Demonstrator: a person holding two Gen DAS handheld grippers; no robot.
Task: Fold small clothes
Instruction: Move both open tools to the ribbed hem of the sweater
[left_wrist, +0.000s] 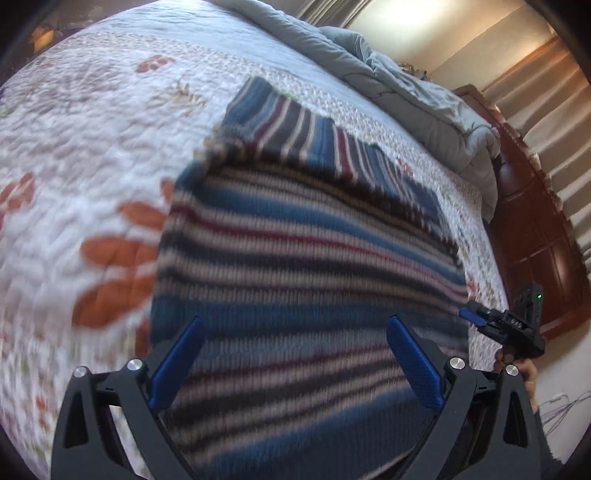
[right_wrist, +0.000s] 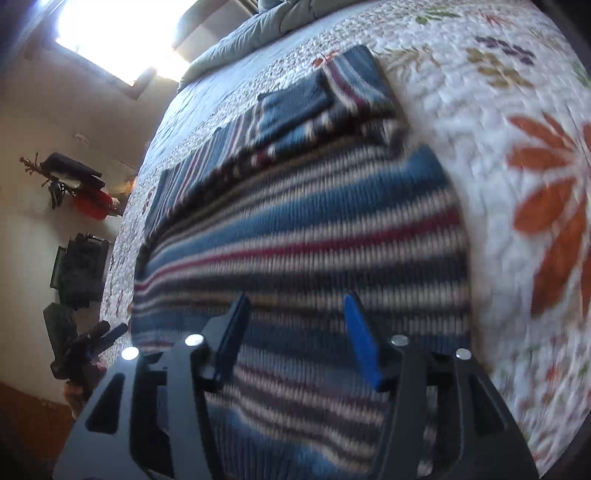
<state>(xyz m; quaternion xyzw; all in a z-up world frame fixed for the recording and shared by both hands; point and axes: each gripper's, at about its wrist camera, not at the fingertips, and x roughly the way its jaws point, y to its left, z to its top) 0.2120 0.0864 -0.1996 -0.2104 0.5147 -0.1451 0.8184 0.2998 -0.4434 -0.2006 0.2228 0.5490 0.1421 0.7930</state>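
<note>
The blue, maroon and cream striped knitted sweater (left_wrist: 295, 240) lay spread on the white quilted bedspread with orange flower prints (left_wrist: 74, 155), its far part already folded over. The left gripper (left_wrist: 295, 362) hovered above the knit, blue tongs wide apart, nothing between them. The right gripper (right_wrist: 295, 339) stood parted too, empty. That knit looked soft, floppy, fairly thick; best pinched at a near edge or corner, both sides together.
</note>
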